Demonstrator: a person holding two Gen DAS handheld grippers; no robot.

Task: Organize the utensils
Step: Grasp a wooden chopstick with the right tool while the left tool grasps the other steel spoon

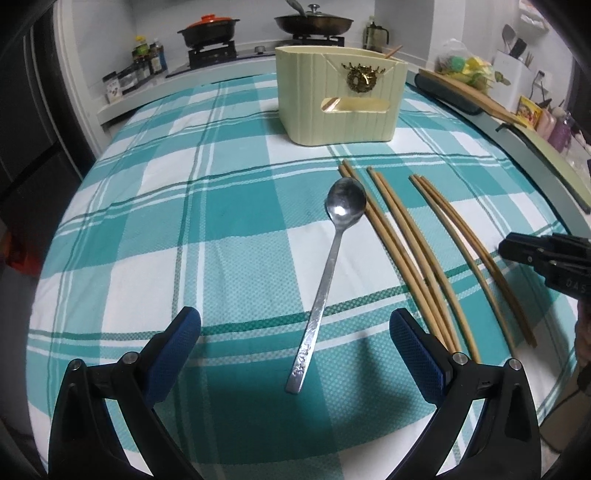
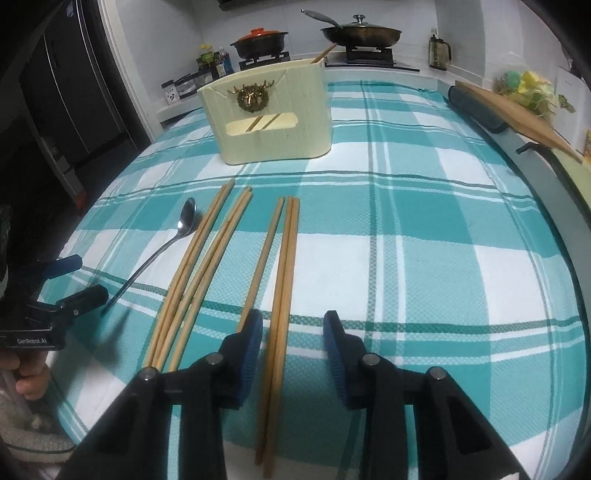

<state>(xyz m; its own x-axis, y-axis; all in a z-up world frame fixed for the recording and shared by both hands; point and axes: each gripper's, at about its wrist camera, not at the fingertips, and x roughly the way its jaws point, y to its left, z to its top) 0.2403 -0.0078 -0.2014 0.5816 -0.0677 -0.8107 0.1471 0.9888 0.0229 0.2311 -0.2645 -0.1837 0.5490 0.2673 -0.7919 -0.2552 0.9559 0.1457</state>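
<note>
A metal spoon (image 1: 328, 258) lies on the checked tablecloth (image 1: 221, 221), bowl pointing away. My left gripper (image 1: 295, 350) is open, its jaws either side of the spoon's handle end, just above the cloth. Several wooden chopsticks (image 1: 402, 254) lie to the spoon's right. A cream utensil holder (image 1: 340, 92) stands behind, with chopsticks inside. In the right wrist view, my right gripper (image 2: 293, 343) is open around a pair of chopsticks (image 2: 282, 295); a third one lies under its left finger (image 2: 251, 350). The spoon (image 2: 162, 247), the holder (image 2: 269, 110) and the left gripper (image 2: 74, 280) show there too.
A stove with a lidded pan (image 1: 314, 22) and an orange-lidded pot (image 1: 208, 27) stands behind the table. Bottles (image 1: 147, 59) sit at the back left. A wooden board (image 2: 517, 118) and a dark roll (image 2: 476, 107) lie along the right edge. The right gripper shows at the left view's edge (image 1: 546, 254).
</note>
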